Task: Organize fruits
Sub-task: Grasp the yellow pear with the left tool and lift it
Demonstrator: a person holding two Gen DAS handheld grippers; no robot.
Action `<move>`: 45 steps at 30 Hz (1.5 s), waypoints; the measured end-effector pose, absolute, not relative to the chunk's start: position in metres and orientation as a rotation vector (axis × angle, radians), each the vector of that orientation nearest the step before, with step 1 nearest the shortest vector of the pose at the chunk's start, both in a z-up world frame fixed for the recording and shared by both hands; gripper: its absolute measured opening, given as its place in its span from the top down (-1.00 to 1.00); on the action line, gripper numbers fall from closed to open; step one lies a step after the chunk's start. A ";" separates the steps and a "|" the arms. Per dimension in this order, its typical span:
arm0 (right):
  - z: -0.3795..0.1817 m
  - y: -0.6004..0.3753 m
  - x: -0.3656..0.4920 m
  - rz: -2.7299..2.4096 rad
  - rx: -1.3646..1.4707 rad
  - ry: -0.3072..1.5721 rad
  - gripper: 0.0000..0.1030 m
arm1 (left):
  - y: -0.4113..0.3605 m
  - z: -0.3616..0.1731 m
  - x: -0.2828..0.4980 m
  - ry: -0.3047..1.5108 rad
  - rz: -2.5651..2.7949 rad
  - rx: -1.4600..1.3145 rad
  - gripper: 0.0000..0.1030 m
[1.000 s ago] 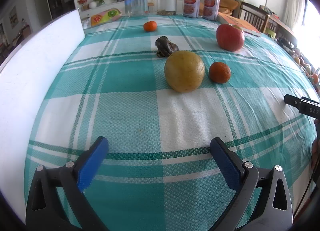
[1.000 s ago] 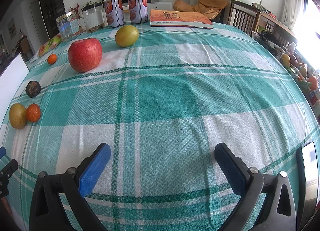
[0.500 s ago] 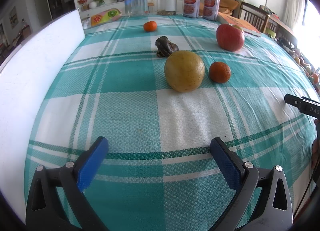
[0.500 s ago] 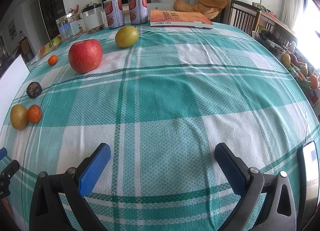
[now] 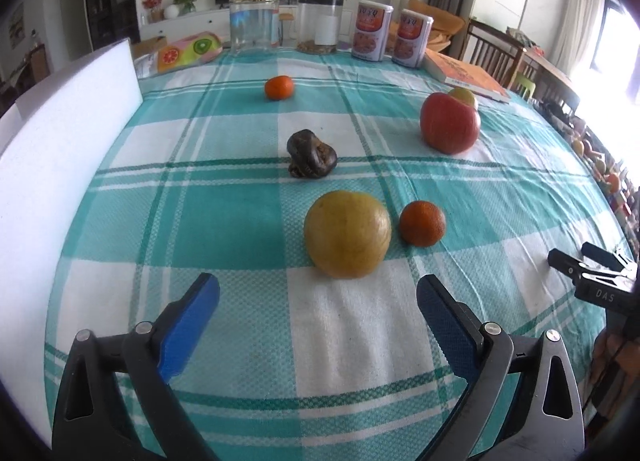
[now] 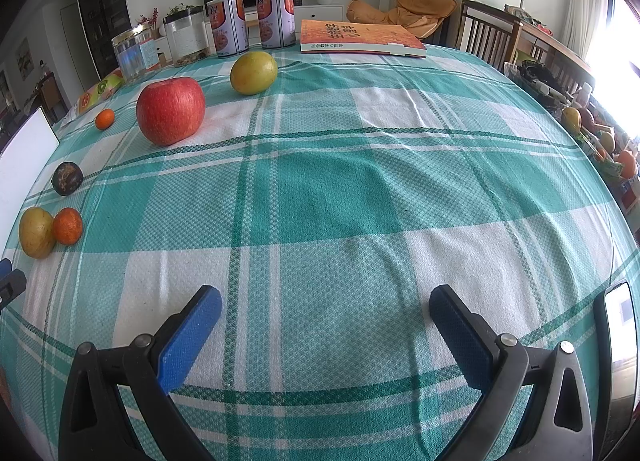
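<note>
Left tool (image 5: 318, 297) wide open and empty, yellow fruit (image 5: 347, 234) just ahead, right tool (image 6: 325, 311) likewise open

"DAS" on right gripper (image 5: 600, 293); other labels unreadable.

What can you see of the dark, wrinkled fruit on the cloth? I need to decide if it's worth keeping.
The dark fruit is brownish-black, lumpy and shrivelled, with deep folds and a dull skin; from the right wrist view it looks rounder, with pale speckles. It lies alone on the checked tablecloth, touching only the cloth. It sits behind the big yellow fruit and in front of the far small orange. Neither set of tongs is near it. What kind of fruit it is cannot be told.
</note>
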State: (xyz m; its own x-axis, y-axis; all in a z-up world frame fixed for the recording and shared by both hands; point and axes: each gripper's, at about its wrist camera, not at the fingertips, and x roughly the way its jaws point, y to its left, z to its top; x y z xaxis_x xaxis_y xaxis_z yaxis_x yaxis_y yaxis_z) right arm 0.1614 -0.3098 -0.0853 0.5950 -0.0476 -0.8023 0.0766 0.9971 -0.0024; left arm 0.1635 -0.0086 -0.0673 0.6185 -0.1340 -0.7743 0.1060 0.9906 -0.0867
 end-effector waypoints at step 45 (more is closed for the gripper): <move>-0.086 -0.310 0.161 -0.071 0.033 0.931 -1.00 | 0.057 -0.057 0.085 0.892 -0.081 -0.206 0.03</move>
State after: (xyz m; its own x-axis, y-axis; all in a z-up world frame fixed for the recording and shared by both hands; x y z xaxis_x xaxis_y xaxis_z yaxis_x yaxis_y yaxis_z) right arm 0.1615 -0.3095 -0.0863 0.5946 -0.0470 -0.8026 0.0754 0.9971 -0.0025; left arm 0.0849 0.0573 -0.0574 0.6263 -0.1556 -0.7639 -0.0153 0.9772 -0.2116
